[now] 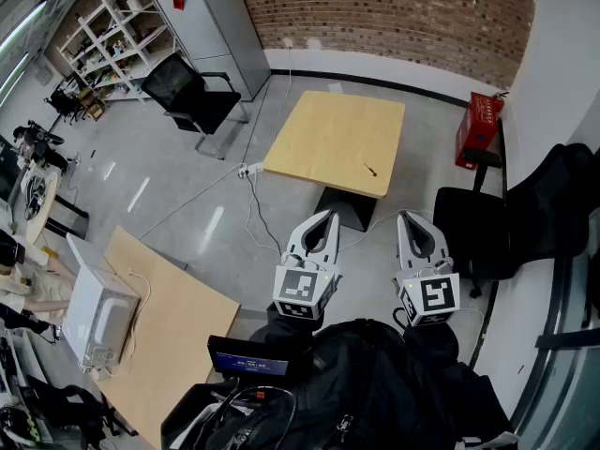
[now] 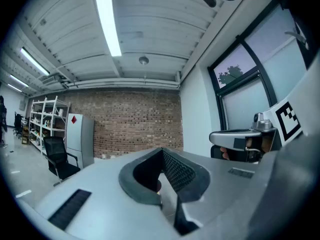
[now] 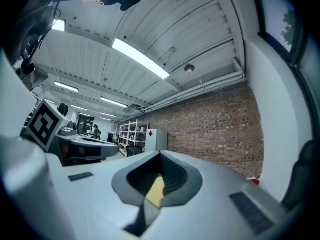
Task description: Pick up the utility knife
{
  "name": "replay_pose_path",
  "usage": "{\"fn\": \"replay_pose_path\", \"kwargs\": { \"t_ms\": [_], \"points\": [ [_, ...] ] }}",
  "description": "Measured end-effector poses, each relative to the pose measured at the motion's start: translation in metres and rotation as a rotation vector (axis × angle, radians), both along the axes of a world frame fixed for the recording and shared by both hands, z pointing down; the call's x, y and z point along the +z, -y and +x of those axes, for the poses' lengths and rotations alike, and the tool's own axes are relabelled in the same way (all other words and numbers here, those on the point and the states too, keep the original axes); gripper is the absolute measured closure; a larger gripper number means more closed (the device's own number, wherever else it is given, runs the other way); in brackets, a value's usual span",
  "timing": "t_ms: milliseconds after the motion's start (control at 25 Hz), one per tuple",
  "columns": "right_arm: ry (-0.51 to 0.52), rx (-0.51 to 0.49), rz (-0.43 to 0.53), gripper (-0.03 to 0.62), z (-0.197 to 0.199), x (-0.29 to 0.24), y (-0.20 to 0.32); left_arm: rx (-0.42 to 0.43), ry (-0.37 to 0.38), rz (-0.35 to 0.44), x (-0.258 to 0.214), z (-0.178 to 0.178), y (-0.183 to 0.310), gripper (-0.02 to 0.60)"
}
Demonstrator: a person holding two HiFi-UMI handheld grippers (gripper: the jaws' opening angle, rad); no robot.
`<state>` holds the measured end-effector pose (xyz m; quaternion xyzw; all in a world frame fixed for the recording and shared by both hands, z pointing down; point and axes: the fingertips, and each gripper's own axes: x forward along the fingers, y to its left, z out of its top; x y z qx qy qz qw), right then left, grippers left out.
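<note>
Two hand-held grippers are raised side by side low in the head view, both aimed forward at a table. The left gripper (image 1: 329, 217) has its jaws pressed together at the tips, with nothing between them. The right gripper (image 1: 406, 217) is closed the same way and is also empty; in the right gripper view, only a sliver of the pale table top shows through the gap behind its tips. A cube with black-and-white square markers sits at the back of each gripper.

Ahead and below them stands a square, light wooden table (image 1: 328, 129), well apart from both grippers. Near its closer right edge lies a small, dark, slim object (image 1: 371, 170), most likely the utility knife, though it is too small to make out in detail. It lies straight ahead, roughly between the two grippers and perhaps slightly nearer the right one. Its long axis seems to run at a slant across the table, from far left to near right. Either gripper would need to travel forward and down, open, and close across that axis.

Around the table are a grey floor, a white power strip (image 1: 247, 170) with cables, a black chair (image 1: 192, 94), a grey cabinet (image 1: 214, 26), a red box (image 1: 480, 125) and a brick wall (image 1: 394, 7).
</note>
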<state>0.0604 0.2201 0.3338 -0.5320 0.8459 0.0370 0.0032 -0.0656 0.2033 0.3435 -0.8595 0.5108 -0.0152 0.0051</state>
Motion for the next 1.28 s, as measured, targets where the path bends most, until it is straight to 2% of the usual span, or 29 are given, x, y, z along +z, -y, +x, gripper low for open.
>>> {"fn": "replay_pose_path", "kwargs": {
  "t_ms": [680, 1000, 1280],
  "points": [
    [0.005, -0.018, -0.050, 0.589, 0.019, 0.024, -0.027, -0.005, 0.004, -0.059, 0.029, 0.023, -0.027, 0.581],
    [0.011, -0.031, -0.124, 0.589, 0.029, 0.053, -0.032, -0.004, 0.012, -0.113, 0.054, 0.035, -0.031, 0.581],
    [0.008, -0.040, -0.146, 0.589, 0.017, 0.062, -0.019, 0.006, 0.014, -0.131, 0.063, 0.030, -0.018, 0.581]
  ]
}}
